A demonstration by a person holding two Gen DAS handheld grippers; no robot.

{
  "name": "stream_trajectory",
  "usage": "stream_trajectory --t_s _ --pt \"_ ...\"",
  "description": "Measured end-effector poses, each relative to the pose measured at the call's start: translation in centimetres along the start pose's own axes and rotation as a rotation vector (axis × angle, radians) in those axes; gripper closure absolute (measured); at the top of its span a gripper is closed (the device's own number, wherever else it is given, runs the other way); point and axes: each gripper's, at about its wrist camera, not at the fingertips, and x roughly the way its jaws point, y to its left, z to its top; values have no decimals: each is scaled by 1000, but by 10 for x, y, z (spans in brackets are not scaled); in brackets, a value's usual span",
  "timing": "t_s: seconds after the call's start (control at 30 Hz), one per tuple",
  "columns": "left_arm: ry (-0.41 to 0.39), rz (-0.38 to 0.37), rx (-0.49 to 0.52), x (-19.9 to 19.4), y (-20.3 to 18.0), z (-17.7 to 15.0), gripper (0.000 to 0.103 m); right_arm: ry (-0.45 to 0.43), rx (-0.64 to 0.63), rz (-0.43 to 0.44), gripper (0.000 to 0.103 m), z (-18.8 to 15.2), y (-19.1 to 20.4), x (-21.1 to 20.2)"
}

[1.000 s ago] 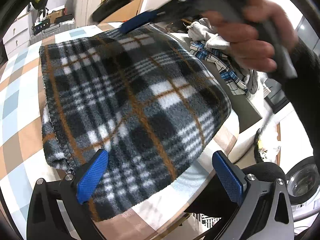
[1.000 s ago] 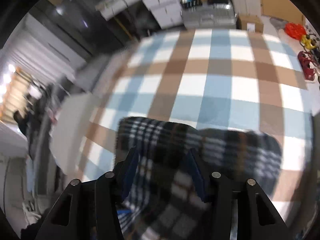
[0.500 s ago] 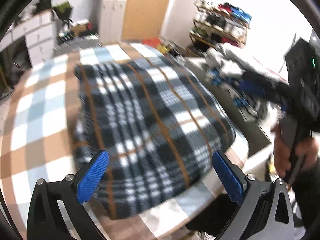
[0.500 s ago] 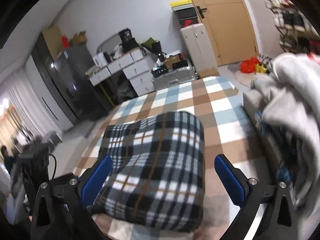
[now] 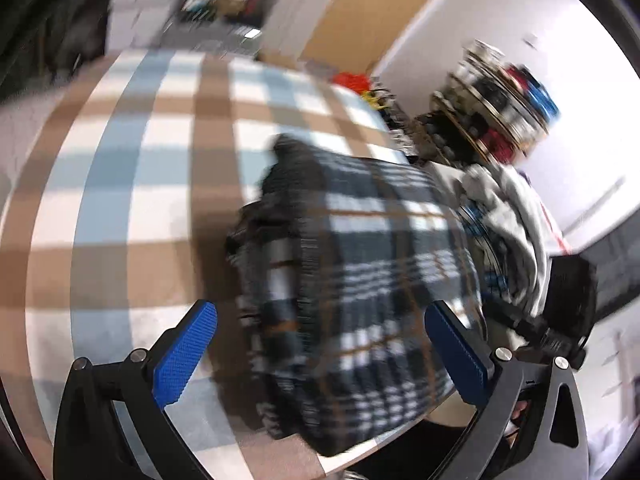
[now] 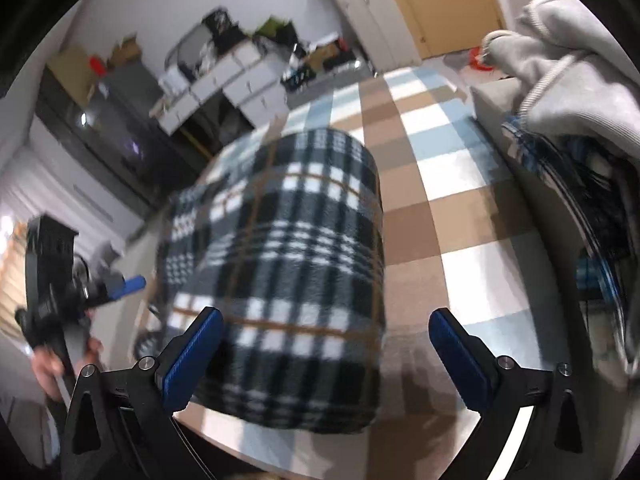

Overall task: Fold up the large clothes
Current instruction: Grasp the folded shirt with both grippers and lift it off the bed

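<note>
The folded plaid garment (image 6: 292,264) looks like thick fleece, fuzzy and matt, and it lies on a checked tablecloth (image 6: 472,216) of smooth, flat-woven cloth. Both grippers have matt black plastic frames with small shiny metal screws, and their blue pads (image 6: 192,356) are finely textured, like rubber. The grey sweatshirt (image 6: 568,76) beside it is soft, matt knit with a ribbed hem.

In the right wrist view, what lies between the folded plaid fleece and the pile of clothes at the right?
A bare stretch of the checked table cover separates the plaid fleece from the bin's grey wall, which holds the clothes pile; the right wrist view shows this.
</note>
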Motion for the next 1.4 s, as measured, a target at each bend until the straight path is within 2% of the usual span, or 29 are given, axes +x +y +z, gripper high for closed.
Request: stream_trajectory --t_s 0.17,0.27,0.3,0.37,0.57,0.73,0.93,1.13,1.17,1.2,1.27,1.3,1.4 --pt "147 -113 -107 25 31 5 2 110 -37 64 0 13 0 21" --pt "253 -275 -181 46 39 4 2 170 -23 111 0 20 -3 37" --pt "265 -282 -183 49 37 5 2 187 -21 128 0 22 -4 42" --pt "288 -240 -185 57 37 5 2 202 -18 142 0 25 -5 51" --pt "399 -244 -241 88 47 1 2 257 11 184 0 30 -11 69" --pt "409 -346 -275 96 50 4 2 327 22 220 0 34 -20 80" --pt "435 -415 -265 102 50 7 2 457 154 336 0 31 -38 108" --pt "443 -476 -268 105 52 7 4 413 143 359 0 24 -39 106" --pt "451 -483 -271 112 53 13 10 398 139 356 1 21 -37 103" --pt "462 -484 -267 114 53 11 19 376 133 353 4 17 -35 98" --pt "461 -485 -239 117 51 10 25 337 123 342 8 15 -32 89" --pt "458 -479 -217 115 48 9 34 320 118 339 10 13 -30 84" --pt "435 -488 -179 105 47 8 35 251 97 362 11 4 -24 68"
